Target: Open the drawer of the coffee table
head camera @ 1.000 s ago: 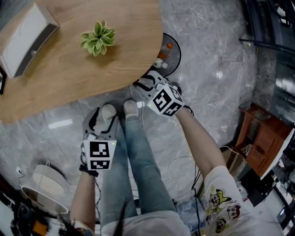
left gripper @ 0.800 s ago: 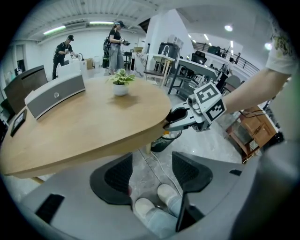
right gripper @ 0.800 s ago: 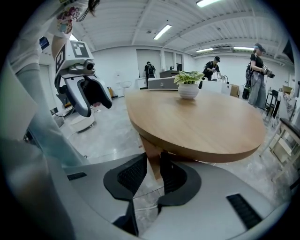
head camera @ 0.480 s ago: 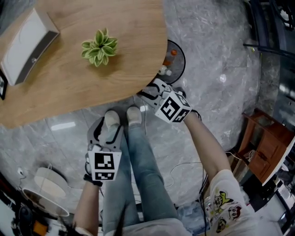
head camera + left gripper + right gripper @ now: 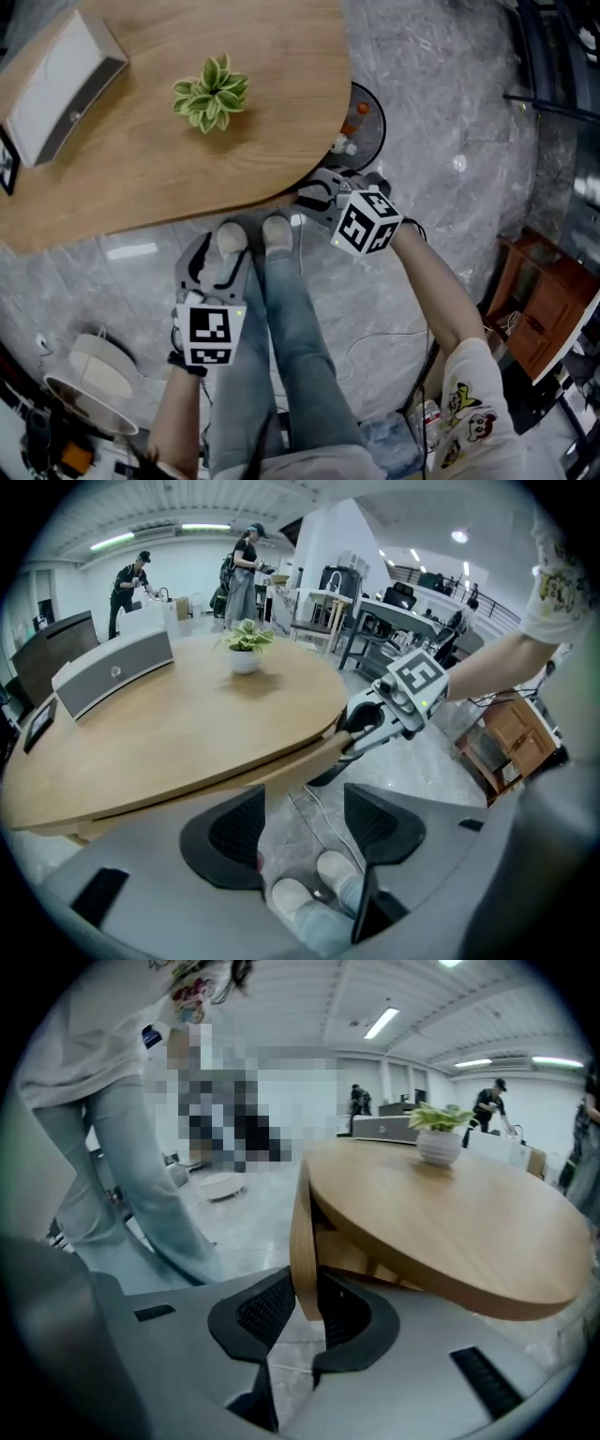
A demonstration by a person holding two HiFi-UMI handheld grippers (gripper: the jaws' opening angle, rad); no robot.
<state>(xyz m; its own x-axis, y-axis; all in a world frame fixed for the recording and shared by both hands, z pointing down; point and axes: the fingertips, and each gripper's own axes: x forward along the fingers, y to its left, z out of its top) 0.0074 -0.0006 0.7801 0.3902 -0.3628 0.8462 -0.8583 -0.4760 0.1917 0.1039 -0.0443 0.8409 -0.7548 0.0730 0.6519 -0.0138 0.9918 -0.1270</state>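
The oval wooden coffee table fills the upper left of the head view. Its drawer front is a thin wooden panel under the tabletop's edge, standing slightly out from it. My right gripper reaches under that edge. Its jaws are closing, and the panel sits between the pads, which touch it on both sides. The left gripper view shows the same grip, with the right gripper on the end of the drawer front. My left gripper hangs open over the person's shoes, holding nothing.
A small potted plant and a white box stand on the tabletop. A round black stand with small items sits on the marble floor past the table's edge. A wooden cabinet is at right, a white round object at lower left.
My right gripper has rolled and shifted slightly along the table's edge, and its jaws have narrowed onto the drawer front. The left gripper has kept still.
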